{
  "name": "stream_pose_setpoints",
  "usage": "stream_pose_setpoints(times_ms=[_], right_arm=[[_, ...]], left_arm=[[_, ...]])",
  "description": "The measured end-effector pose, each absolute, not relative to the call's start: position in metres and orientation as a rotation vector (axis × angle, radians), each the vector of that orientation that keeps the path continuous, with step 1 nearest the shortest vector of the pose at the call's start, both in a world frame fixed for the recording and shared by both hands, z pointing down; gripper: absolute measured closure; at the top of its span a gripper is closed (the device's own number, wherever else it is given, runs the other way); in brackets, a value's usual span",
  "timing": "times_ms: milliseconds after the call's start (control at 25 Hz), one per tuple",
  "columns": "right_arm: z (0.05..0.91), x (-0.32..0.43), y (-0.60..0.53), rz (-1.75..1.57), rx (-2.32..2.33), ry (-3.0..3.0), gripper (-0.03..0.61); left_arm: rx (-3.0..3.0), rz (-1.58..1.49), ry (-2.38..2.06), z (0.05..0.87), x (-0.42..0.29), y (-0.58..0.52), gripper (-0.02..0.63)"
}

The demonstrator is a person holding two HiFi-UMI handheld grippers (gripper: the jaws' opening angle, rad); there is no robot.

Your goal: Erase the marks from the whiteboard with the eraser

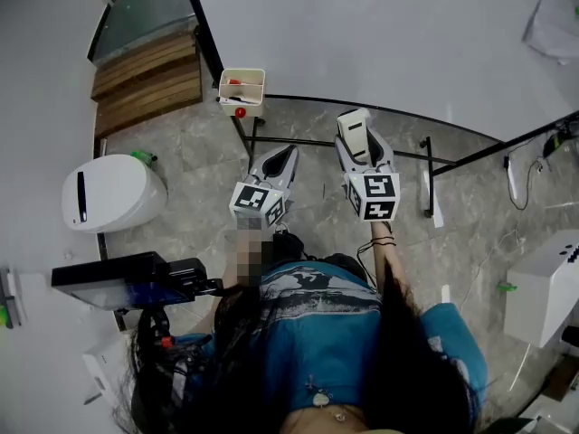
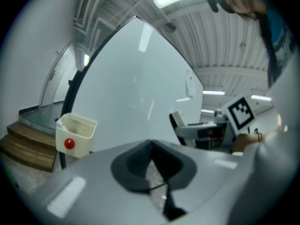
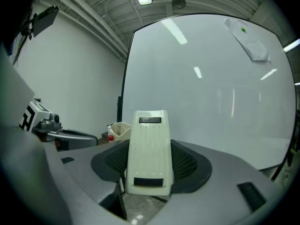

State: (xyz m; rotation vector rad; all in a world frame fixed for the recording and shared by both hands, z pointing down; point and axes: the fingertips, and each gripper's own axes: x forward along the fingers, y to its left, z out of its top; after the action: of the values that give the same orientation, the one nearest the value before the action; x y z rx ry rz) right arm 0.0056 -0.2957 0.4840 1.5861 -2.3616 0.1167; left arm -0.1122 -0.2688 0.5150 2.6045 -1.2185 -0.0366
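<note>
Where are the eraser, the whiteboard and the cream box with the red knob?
eraser [image 3: 147,153]: right gripper view, middle of its cream back.
whiteboard [image 3: 211,88]: right gripper view, bare white surface.
cream box [image 2: 83,143]: left gripper view, its front wall.

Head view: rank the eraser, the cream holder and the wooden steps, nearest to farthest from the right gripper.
1. The eraser, clamped in the right gripper.
2. The cream holder, on the whiteboard's left edge.
3. The wooden steps, far left.

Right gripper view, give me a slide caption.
Right gripper shut on the cream eraser, held up before the whiteboard.
</note>
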Motion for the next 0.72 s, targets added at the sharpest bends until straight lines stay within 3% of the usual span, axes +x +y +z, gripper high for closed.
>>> stream_pose_setpoints(times_ms=[720], right_arm=[[0.514,0.101,-0.116,0.27,1.283,-2.549,0.316]], left_arm=[[2.532,-0.104,-1.421,0.502,0.03,-0.1,0.609]])
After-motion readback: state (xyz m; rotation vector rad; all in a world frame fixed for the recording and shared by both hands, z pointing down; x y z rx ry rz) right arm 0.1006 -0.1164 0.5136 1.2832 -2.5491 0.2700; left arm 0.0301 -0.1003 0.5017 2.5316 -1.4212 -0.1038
